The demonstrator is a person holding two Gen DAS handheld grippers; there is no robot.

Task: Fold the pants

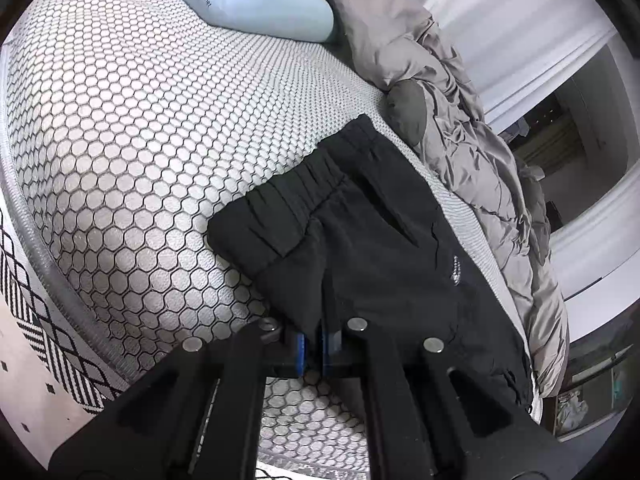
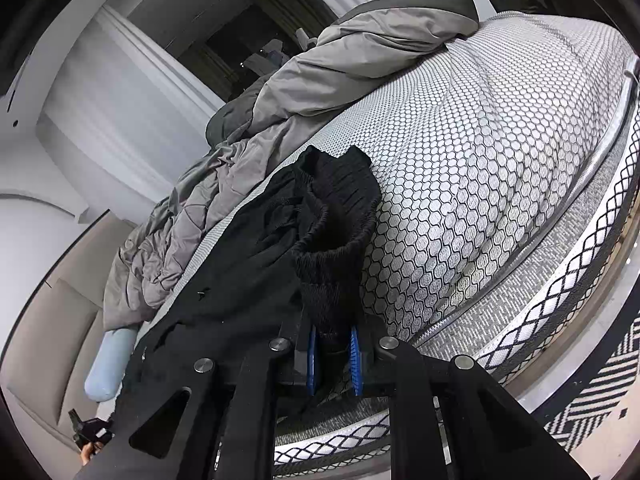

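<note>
Black pants (image 1: 360, 248) lie on a honeycomb-patterned mattress (image 1: 140, 140), with the gathered elastic waistband (image 1: 288, 200) toward the upper left. My left gripper (image 1: 314, 346) is shut on the pants' near edge, and dark fabric is pinched between its blue pads. In the right wrist view the pants (image 2: 240, 264) stretch along the mattress (image 2: 480, 160) toward the lower left. A ribbed cuff (image 2: 336, 240) stands bunched up out of my right gripper (image 2: 334, 354), whose blue pads press on it from both sides.
A rumpled grey duvet (image 1: 460, 120) runs along the far side of the pants, seen too in the right wrist view (image 2: 320, 80). A light blue pillow (image 1: 260, 0) lies at the head. A black-and-white patterned rug (image 1: 40, 300) covers the floor below the mattress edge.
</note>
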